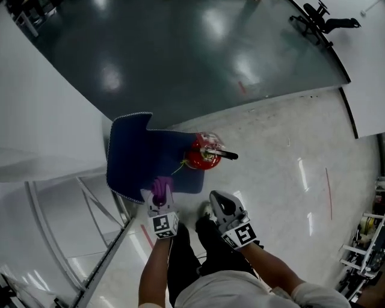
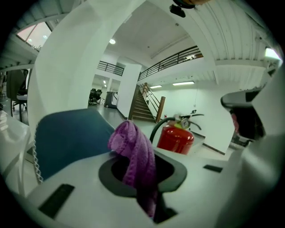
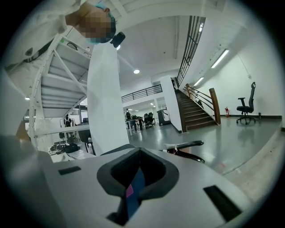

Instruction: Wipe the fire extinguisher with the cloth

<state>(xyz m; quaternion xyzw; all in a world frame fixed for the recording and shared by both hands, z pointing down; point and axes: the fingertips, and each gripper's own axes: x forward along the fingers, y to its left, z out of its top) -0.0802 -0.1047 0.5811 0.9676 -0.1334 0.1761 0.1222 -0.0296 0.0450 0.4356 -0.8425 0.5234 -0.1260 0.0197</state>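
A red fire extinguisher (image 1: 203, 154) stands on the right edge of a dark blue mat (image 1: 144, 157), its black lever pointing right. My left gripper (image 1: 161, 197) sits just in front of the mat, shut on a purple cloth (image 1: 161, 187) that sticks up from its jaws. In the left gripper view the purple cloth (image 2: 135, 154) hangs over the closed jaws of the left gripper (image 2: 147, 174), and the extinguisher (image 2: 175, 136) stands a short way beyond. My right gripper (image 1: 224, 206) is near the extinguisher's front, shut and holding nothing. The right gripper view shows the extinguisher's lever (image 3: 187, 149) past the right gripper (image 3: 138, 174).
A white stair frame (image 1: 66, 198) and white wall panel fill the left. Dark glossy floor (image 1: 198, 54) lies behind the mat, light speckled floor (image 1: 289, 168) to the right. An office chair (image 1: 322, 18) stands far back right, shelving (image 1: 367, 252) at the right edge. The person's legs (image 1: 198, 252) are below.
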